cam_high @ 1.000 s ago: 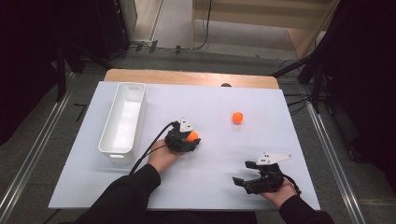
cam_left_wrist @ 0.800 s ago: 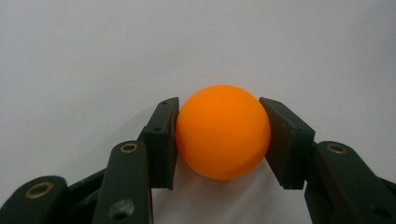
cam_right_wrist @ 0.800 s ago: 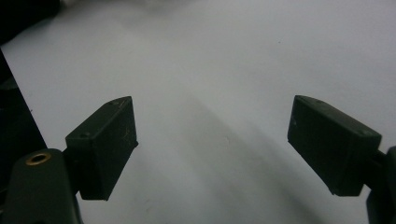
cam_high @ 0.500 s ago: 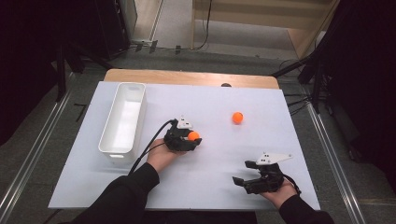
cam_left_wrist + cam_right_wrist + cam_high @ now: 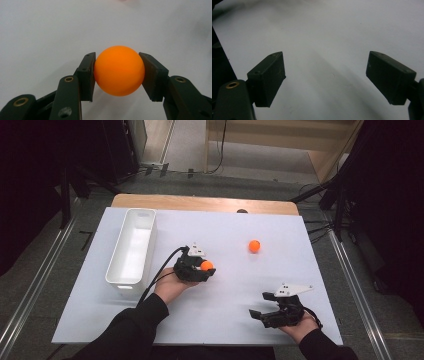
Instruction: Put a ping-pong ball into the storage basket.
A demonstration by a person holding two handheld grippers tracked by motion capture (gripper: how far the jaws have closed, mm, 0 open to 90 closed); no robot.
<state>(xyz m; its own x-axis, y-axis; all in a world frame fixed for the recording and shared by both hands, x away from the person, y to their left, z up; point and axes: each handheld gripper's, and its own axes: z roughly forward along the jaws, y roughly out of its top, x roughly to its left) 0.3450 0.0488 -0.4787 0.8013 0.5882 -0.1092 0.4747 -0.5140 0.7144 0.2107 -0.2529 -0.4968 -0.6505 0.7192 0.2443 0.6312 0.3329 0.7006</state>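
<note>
The table [image 5: 225, 320], covered by a white sheet, carried all the items. A long white bin [image 5: 132, 251] stood along its left side, open at the top, with its long axis running away from the person. Just right of the bin's near end, the left tool [image 5: 204, 268] was held over the middle of the table, its jaws pointing to the right. In the left gripper view the left tool [image 5: 117, 72] was closed on the held orange ball [image 5: 119, 70], one black pad pressing each side of it, above the white surface. The right tool [image 5: 260, 312] was near the table's front right edge, well apart from the left; its jaws stood wide apart with nothing between them, as the right gripper view [image 5: 325, 75] confirmed. The free orange ball [image 5: 254, 246] lay on the sheet to the right of the centre, apart from both tools.
</note>
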